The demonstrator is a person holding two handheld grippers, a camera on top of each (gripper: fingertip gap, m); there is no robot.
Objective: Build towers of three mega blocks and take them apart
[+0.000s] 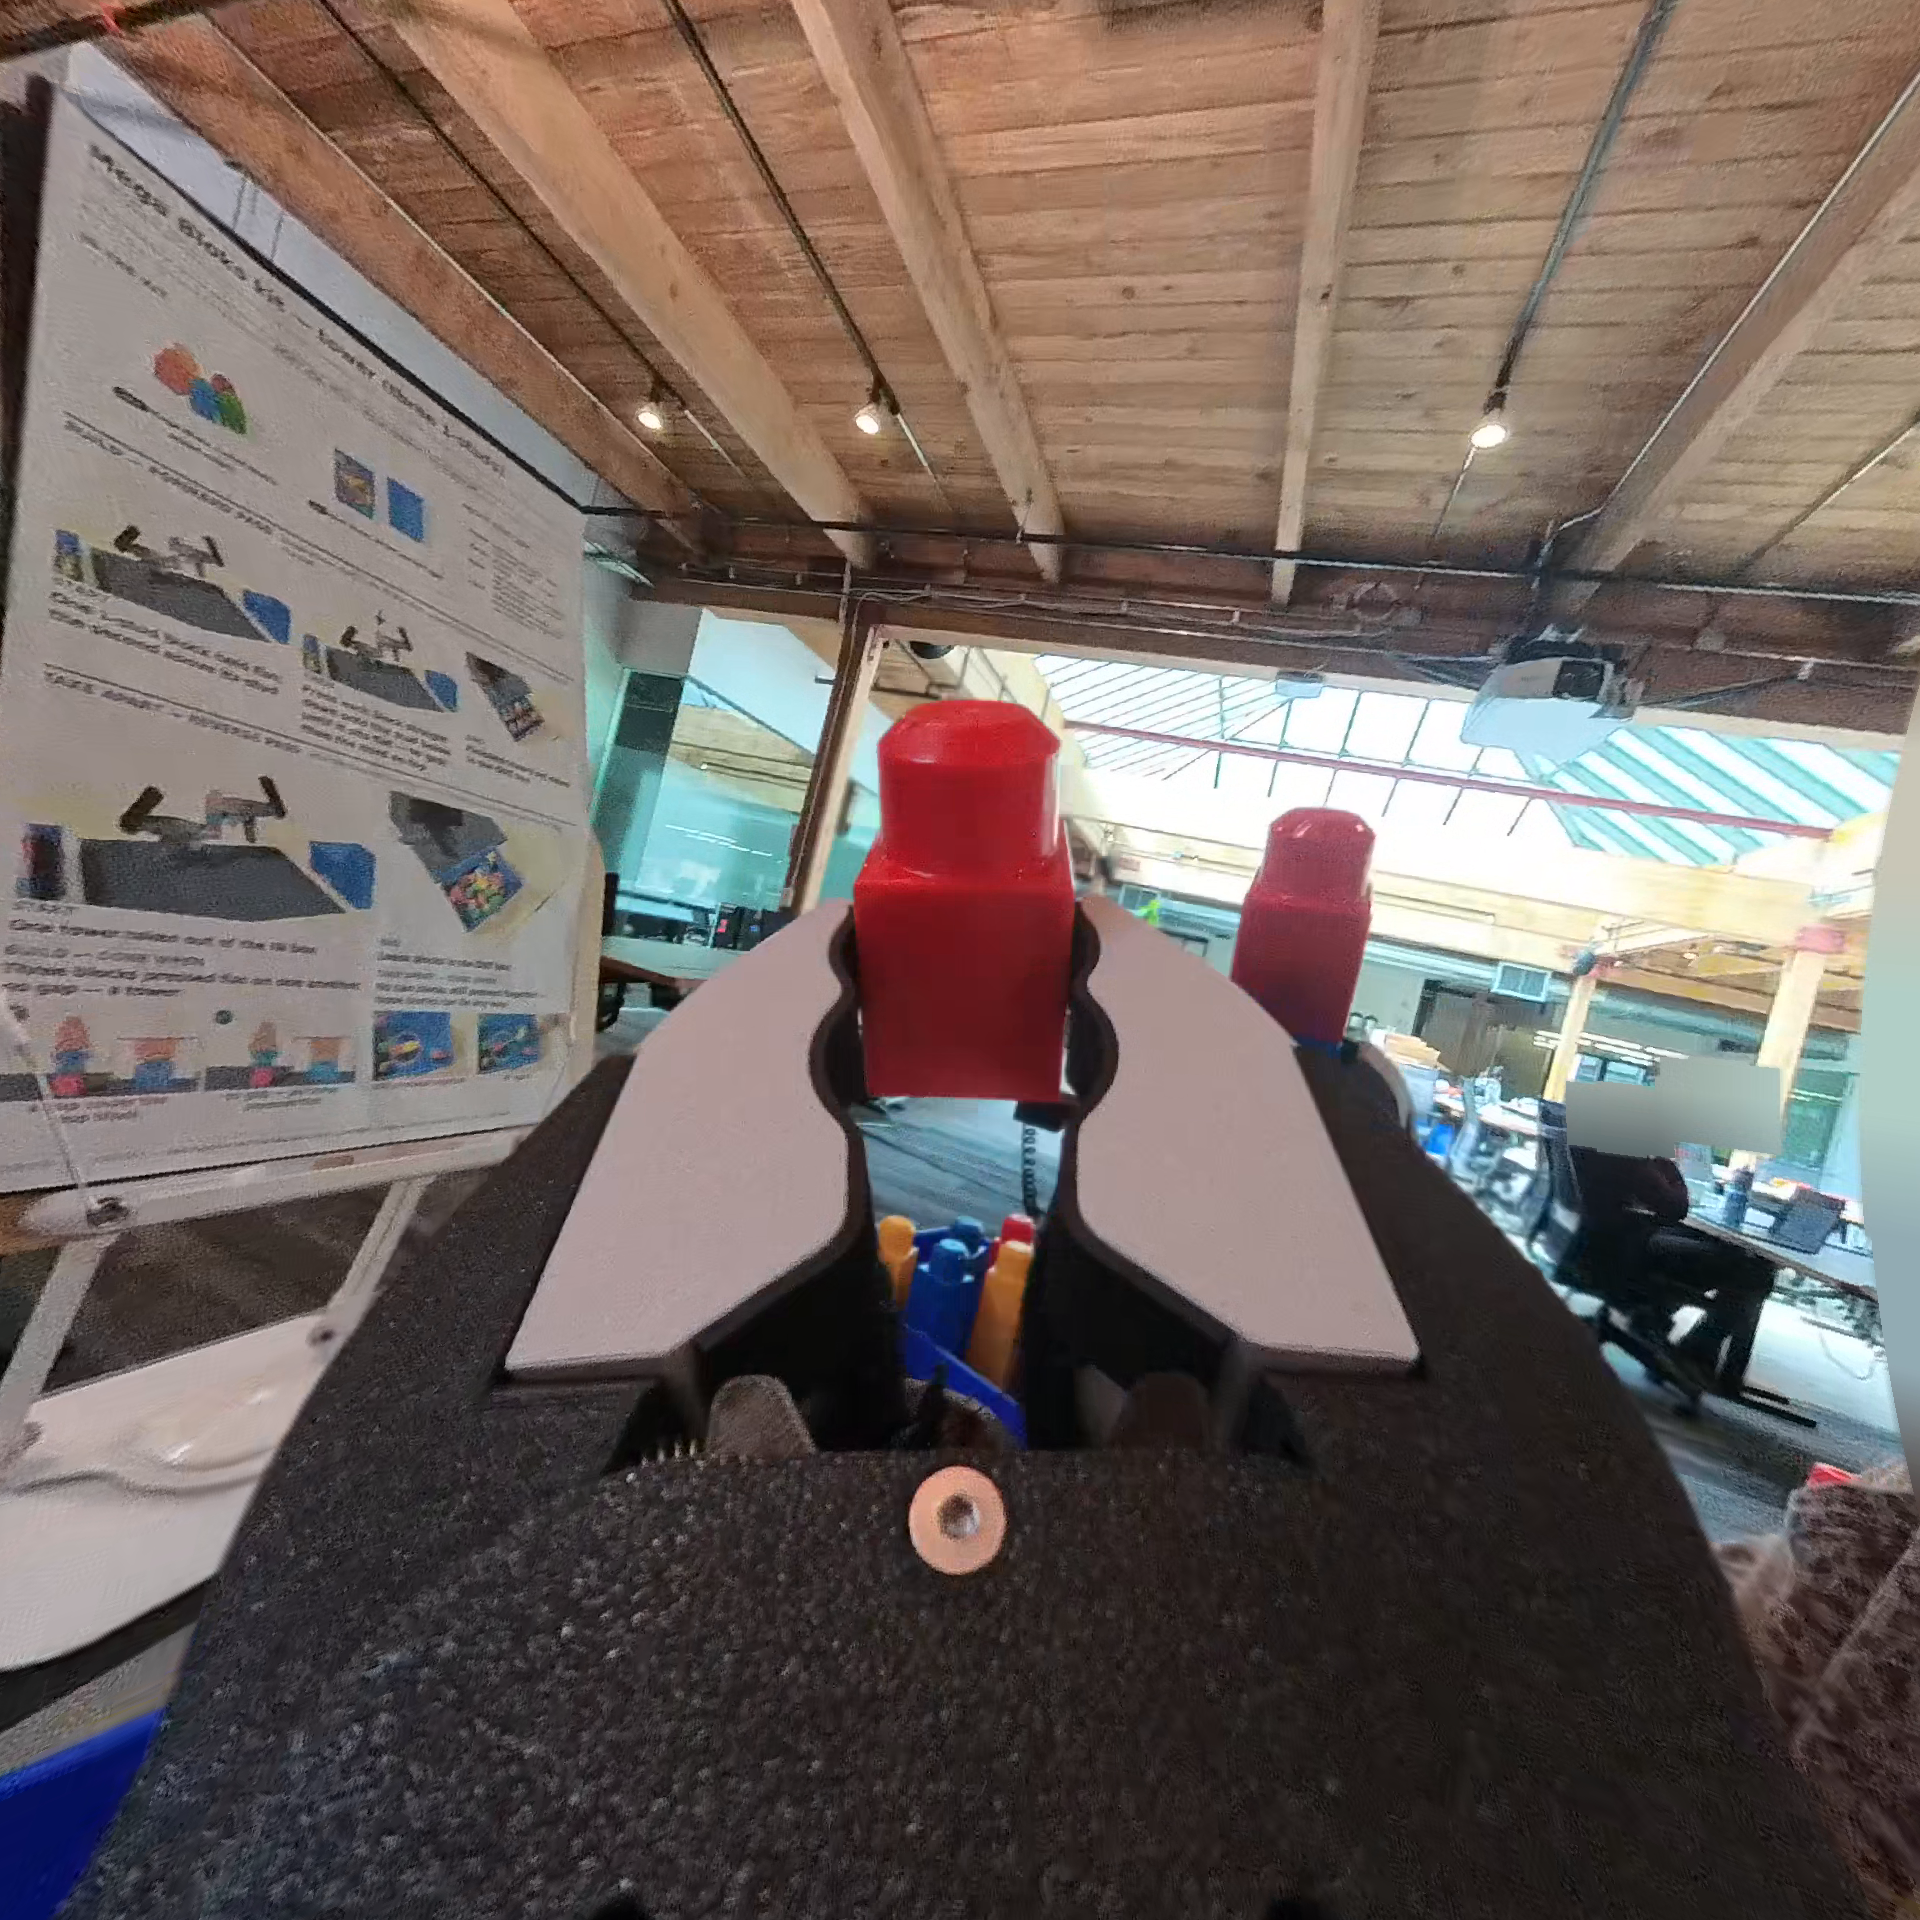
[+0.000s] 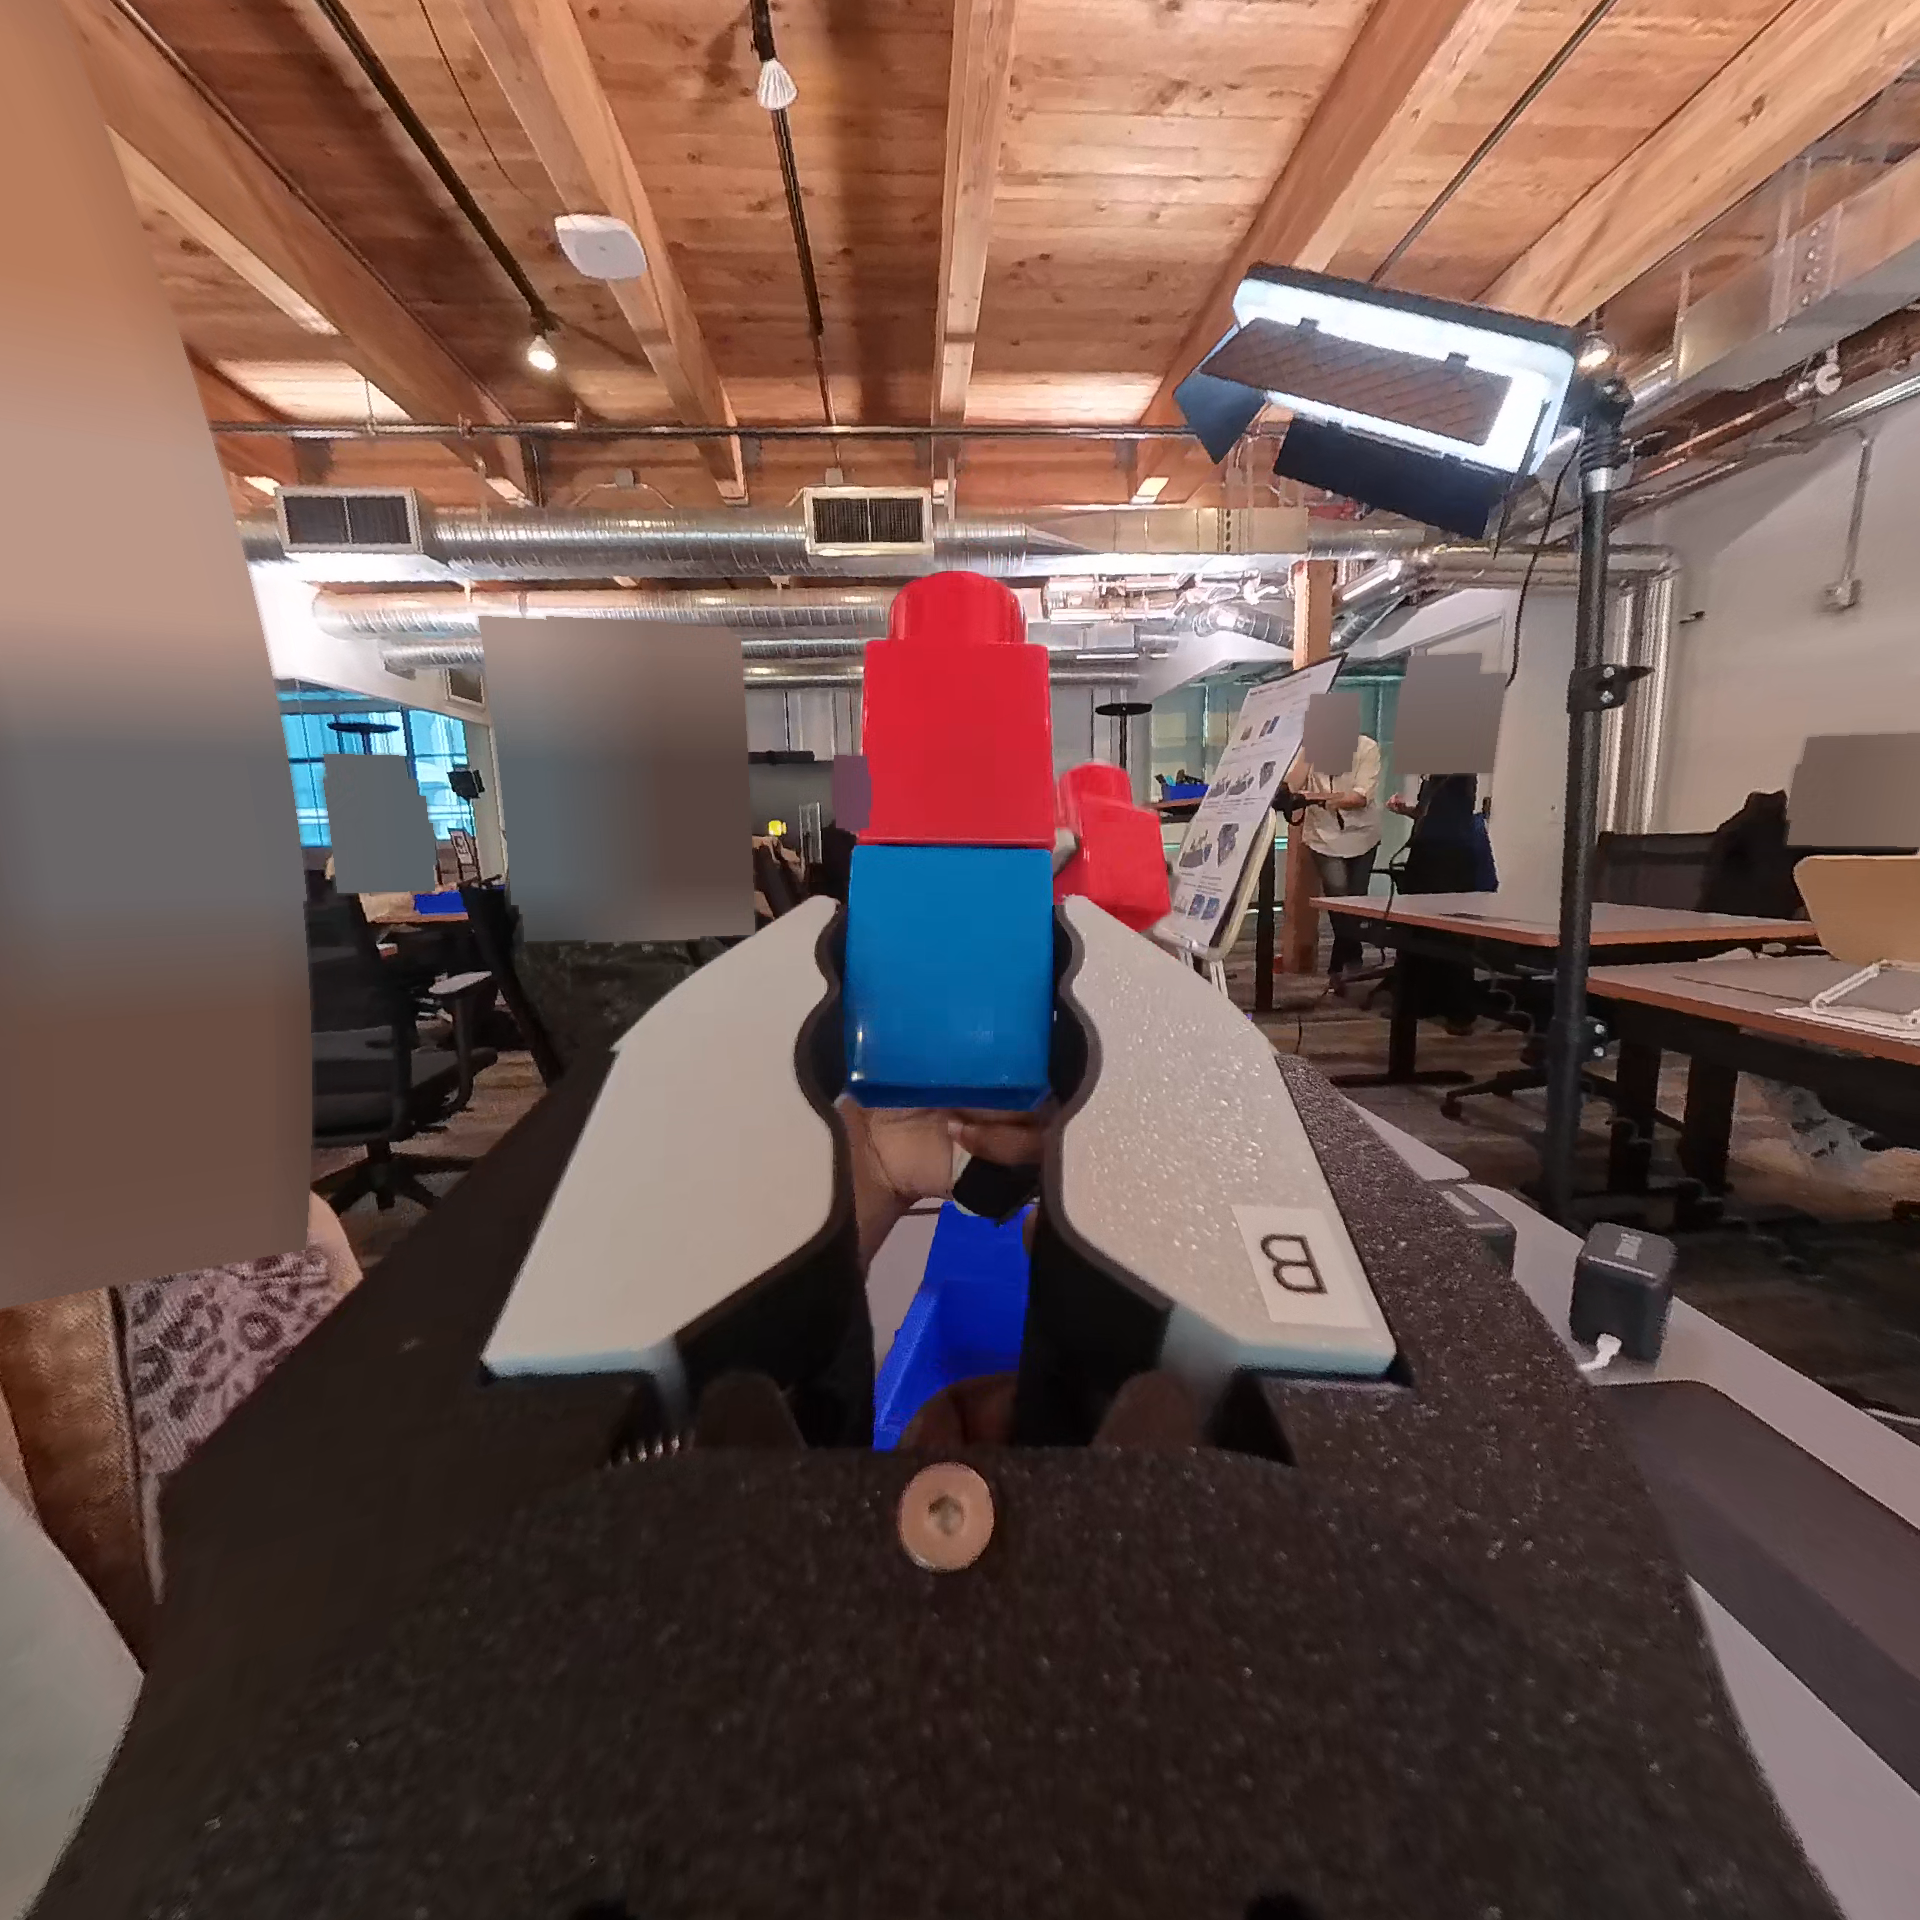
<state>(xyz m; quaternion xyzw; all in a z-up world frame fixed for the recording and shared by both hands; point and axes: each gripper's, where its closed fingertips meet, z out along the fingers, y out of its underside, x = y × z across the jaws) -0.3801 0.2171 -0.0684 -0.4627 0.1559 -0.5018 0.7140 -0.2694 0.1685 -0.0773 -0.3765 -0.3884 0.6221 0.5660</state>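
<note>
My left gripper is shut on a single red block, held upright with its stud up, raised in the air. My right gripper is shut on a blue block with a second red block pressed on top, a two-block stack. In the left wrist view that stack's red block shows to the right of my held block and apart from it. In the right wrist view the left gripper's red block shows tilted just behind and to the right of the stack.
A blue bin with several loose orange, blue and red blocks lies below the left fingers. An instruction poster stands on the left. A light panel on a stand and desks are on the right. People are farther back. The left gripper's tips are roughly 12 cm from the right gripper's.
</note>
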